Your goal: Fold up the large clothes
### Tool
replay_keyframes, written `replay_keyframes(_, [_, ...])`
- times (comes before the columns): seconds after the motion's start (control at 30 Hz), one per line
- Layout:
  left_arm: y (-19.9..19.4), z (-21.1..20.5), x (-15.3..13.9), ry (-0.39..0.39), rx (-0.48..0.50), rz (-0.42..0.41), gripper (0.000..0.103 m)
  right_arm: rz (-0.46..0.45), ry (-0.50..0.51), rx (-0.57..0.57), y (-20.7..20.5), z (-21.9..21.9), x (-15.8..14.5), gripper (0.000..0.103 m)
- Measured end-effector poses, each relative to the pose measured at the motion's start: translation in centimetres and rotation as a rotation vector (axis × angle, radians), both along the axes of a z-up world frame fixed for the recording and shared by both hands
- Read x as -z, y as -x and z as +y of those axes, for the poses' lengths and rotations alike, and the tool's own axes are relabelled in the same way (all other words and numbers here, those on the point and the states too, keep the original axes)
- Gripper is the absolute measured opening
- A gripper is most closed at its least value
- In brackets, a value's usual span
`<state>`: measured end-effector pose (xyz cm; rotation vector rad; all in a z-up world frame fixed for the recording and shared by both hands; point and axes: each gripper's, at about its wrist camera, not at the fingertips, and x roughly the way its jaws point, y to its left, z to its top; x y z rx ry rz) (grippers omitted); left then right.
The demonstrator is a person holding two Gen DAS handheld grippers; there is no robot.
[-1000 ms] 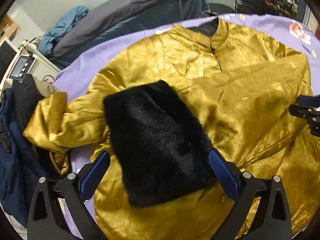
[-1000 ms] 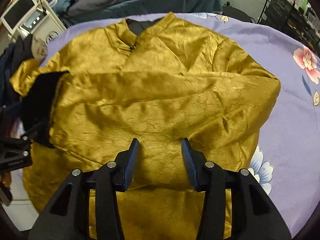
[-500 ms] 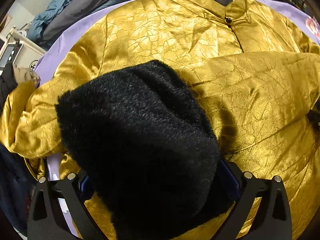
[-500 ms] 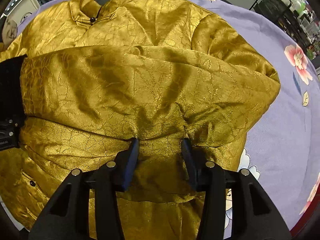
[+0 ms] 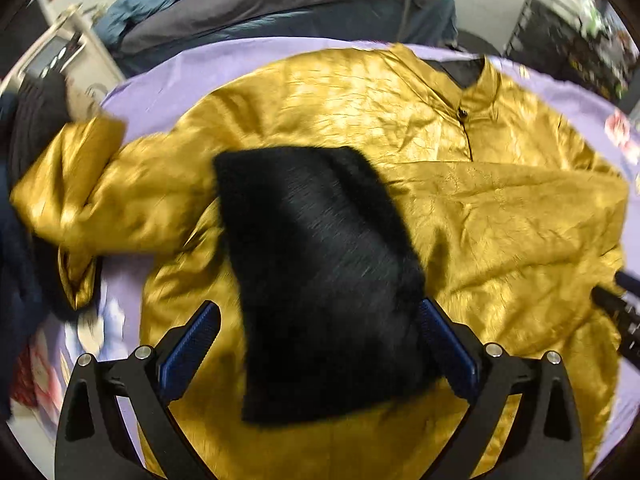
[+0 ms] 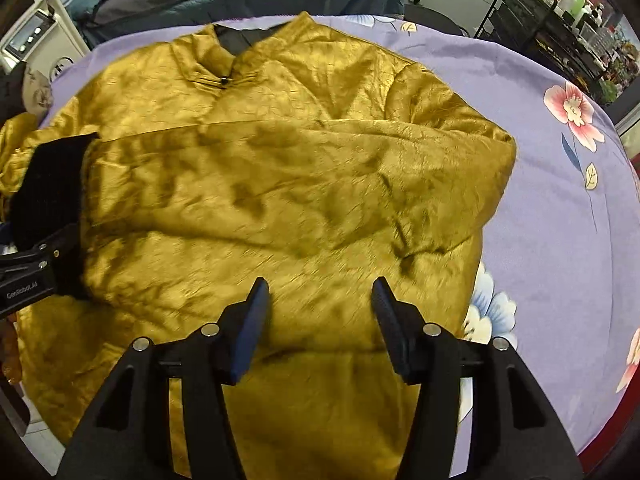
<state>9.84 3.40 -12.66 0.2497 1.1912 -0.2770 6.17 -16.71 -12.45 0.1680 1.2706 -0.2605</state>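
Note:
A large gold satin jacket [image 6: 304, 184] lies spread on a lilac flowered cloth [image 6: 560, 208], collar at the far side. One sleeve is folded across the chest, and its black fur cuff [image 5: 320, 280] lies flat on the jacket's front. My left gripper [image 5: 316, 344] is open, its jaws wide on either side of the cuff's near end, above it. The other sleeve [image 5: 80, 200] lies bunched at the left edge. My right gripper [image 6: 320, 320] is open and empty over the jacket's lower front. The left gripper also shows in the right wrist view [image 6: 28, 276], at the cuff [image 6: 48, 188].
Dark grey and blue bedding [image 5: 280, 4] is piled beyond the cloth. A white appliance [image 6: 36, 40] and dark clothes [image 5: 32, 128] stand at the left. A black wire rack [image 6: 552, 24] stands at the far right. The cloth's right side [image 6: 580, 280] is bare.
Both grippers pressed close onto the jacket half a second ago and have now lifted back. The right gripper's jaws have opened wider. The folded sleeve and cuff lie where they were.

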Motion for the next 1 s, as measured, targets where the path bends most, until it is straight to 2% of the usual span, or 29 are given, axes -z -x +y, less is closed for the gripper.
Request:
replay_keyframes(0.17, [1.4, 5.5, -1.7, 0.056, -0.106, 0.008, 0.097, -0.019, -0.062, -0.001, 3.7, 2.2, -1.2, 0.054])
replay_keyframes(0.3, [1.4, 11.0, -2.4, 0.037, -0.215, 0.013, 0.097, -0.002, -0.101, -0.007, 4.4, 3.2, -0.8, 0.054])
replay_keyframes(0.6, [1.1, 23.4, -3.2, 0.022, -0.467, -0.018, 0.097, -0.015, -0.108, -0.017, 5.0, 4.3, -1.4, 0.055])
replay_keyframes(0.77, [-0.2, 27.0, -3.1, 0.033, -0.512, -0.050, 0.097, 0.017, -0.097, -0.029, 5.3, 5.0, -1.0, 0.055])
replay_keyframes(0.93, [-3.6, 27.2, -2.7, 0.091, -0.499, -0.058, 0.097, 0.018, -0.090, -0.035, 5.2, 5.7, -1.2, 0.055])
replay_keyframes(1.0, [-5.3, 26.4, -2.1, 0.091, -0.481, -0.045, 0.097, 0.019, -0.081, -0.038, 5.0, 5.9, -1.4, 0.055])
